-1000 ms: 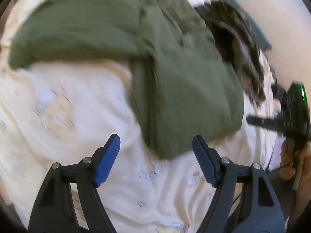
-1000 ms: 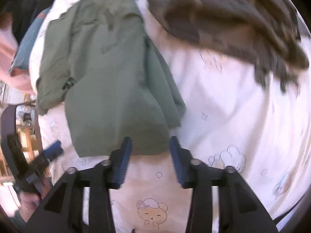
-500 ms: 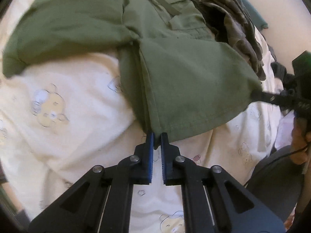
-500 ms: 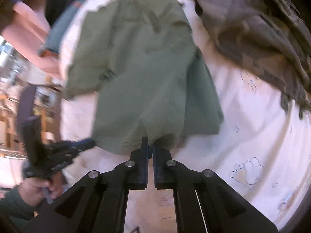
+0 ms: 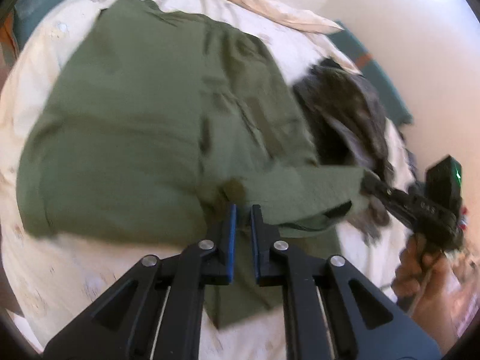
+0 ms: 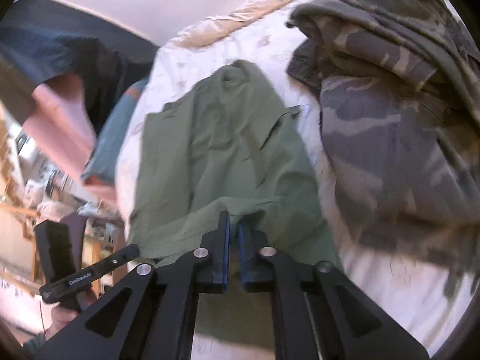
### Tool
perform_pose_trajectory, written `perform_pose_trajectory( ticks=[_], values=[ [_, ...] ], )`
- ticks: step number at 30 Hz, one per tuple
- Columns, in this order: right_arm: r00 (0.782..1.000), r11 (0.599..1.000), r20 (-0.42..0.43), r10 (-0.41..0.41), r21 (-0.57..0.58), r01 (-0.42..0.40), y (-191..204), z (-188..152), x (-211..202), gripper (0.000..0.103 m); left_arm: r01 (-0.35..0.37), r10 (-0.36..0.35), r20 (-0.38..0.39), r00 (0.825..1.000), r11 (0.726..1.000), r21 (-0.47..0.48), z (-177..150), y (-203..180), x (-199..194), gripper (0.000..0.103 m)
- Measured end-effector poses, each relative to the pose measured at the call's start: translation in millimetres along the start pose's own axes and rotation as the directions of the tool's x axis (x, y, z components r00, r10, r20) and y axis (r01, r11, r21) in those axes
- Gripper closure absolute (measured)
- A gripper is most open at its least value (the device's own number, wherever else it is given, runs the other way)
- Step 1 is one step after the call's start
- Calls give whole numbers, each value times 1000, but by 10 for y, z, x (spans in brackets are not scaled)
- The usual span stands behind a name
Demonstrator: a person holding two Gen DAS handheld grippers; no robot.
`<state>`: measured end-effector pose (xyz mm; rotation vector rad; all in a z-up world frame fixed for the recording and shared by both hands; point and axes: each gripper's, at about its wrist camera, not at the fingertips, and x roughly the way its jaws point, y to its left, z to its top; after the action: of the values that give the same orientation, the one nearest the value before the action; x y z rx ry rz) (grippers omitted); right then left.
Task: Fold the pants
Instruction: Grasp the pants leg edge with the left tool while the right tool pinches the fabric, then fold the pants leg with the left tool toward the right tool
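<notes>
Olive green pants (image 5: pixel 144 126) lie spread on a cream bedsheet (image 5: pixel 42 273). My left gripper (image 5: pixel 241 210) is shut on the hem edge of one leg and holds it lifted over the rest of the pants. My right gripper (image 6: pixel 233 223) is shut on the other corner of the same hem; the pants (image 6: pixel 228 138) stretch away from it toward the waistband. The right gripper also shows in the left wrist view (image 5: pixel 369 181), pinching the cloth at the right. The left gripper shows in the right wrist view (image 6: pixel 132 250) at the lower left.
A pile of camouflage clothing (image 6: pixel 390 120) lies to the right of the pants, also seen in the left wrist view (image 5: pixel 348 111). A cream pillow or duvet (image 5: pixel 258 3) lies at the head. A wall (image 5: pixel 405 30) runs along the far right. Teal cloth (image 6: pixel 117 138) hangs off the bed's left side.
Both grippers closed on the hem of the green leg, then lifted it and carried it forward over the pants toward the waistband. The leg now lies doubled over.
</notes>
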<state>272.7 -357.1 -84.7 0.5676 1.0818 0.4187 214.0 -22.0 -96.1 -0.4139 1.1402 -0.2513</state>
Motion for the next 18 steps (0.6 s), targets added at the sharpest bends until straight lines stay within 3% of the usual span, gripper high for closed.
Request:
perform_pose_trajectory(
  ticks=[2, 5, 6, 7, 8, 9, 11, 12, 15, 16, 18],
  values=[
    [1000, 1000, 19, -3, 30, 3, -94, 86, 119, 94, -41, 40, -25, 999, 999, -9, 124, 71, 172, 87],
    [999, 999, 18, -38, 8, 37, -133, 151, 246, 91, -117, 117, 16, 993, 993, 21, 249, 124, 292, 87],
    [998, 999, 22, -50, 2, 50, -136, 170, 275, 84, -134, 133, 27, 991, 991, 19, 288, 146, 317, 86],
    [998, 999, 34, -46, 3, 45, -137, 192, 285, 69, -128, 128, 37, 991, 992, 6, 335, 187, 329, 84],
    [999, 1000, 49, -22, 11, 22, -143, 215, 278, 59, -122, 122, 47, 991, 993, -7, 345, 222, 316, 75],
    [998, 1000, 59, -2, 21, 1, -141, 234, 265, 41, -120, 120, 58, 991, 993, -15, 356, 244, 305, 68],
    [996, 999, 78, 39, 34, -42, -129, 288, 243, 36, -113, 111, 83, 990, 993, 19, 306, 238, 279, 45],
    [996, 999, 74, 41, 28, -44, -100, 308, 221, 36, -116, 112, 83, 990, 992, 55, 283, 205, 277, 41],
    [994, 998, 96, 51, 28, -54, -84, 356, 126, 36, -188, 179, 56, 982, 937, 294, 102, -62, 401, 34],
    [994, 998, 100, 52, 32, -55, -92, 368, 96, 36, -210, 206, 51, 977, 900, 381, 32, -164, 469, 34],
    [993, 998, 113, 42, 31, -46, -116, 384, 35, 36, -221, 233, 33, 972, 859, 461, 2, -303, 589, 34]
  ],
)
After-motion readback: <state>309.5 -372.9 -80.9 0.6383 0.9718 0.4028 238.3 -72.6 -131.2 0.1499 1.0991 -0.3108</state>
